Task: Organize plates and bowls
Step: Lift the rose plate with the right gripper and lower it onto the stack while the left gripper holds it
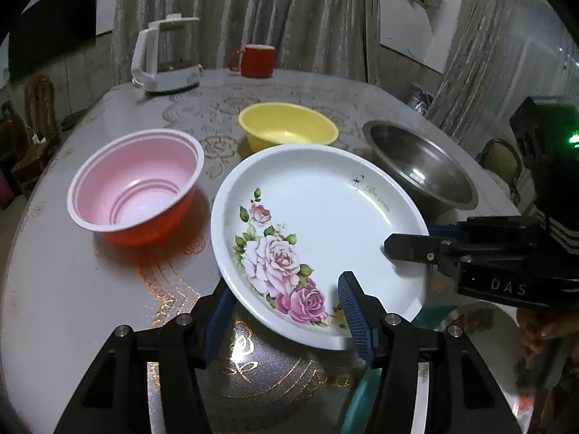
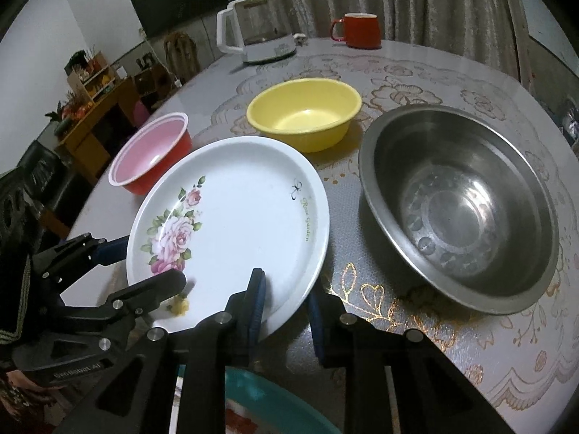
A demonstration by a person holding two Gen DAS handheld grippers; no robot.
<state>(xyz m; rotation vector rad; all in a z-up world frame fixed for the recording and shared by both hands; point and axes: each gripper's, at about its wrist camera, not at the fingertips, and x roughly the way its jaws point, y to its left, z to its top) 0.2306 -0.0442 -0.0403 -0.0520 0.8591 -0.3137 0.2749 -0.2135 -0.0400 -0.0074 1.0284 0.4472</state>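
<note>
A white plate with pink roses point(image 1: 322, 217) point(image 2: 246, 217) is held tilted above the table by both grippers. My left gripper point(image 1: 286, 311) straddles its near rim, one finger under and one over; it shows in the right wrist view point(image 2: 144, 264) at the plate's left edge. My right gripper point(image 2: 286, 307) clamps the plate's near-right rim; it shows in the left wrist view point(image 1: 409, 242) on the plate's right edge. A red bowl with pink inside point(image 1: 137, 188) point(image 2: 152, 152), a yellow bowl point(image 1: 289, 126) point(image 2: 304, 112) and a steel bowl point(image 1: 423, 162) point(image 2: 459, 202) stand on the table.
A white kettle point(image 1: 166, 54) point(image 2: 257, 29) and a red mug point(image 1: 255, 59) point(image 2: 358, 29) stand at the far edge of the table point(image 1: 72, 271). A teal-rimmed dish point(image 2: 260, 398) point(image 1: 362, 398) lies under the grippers.
</note>
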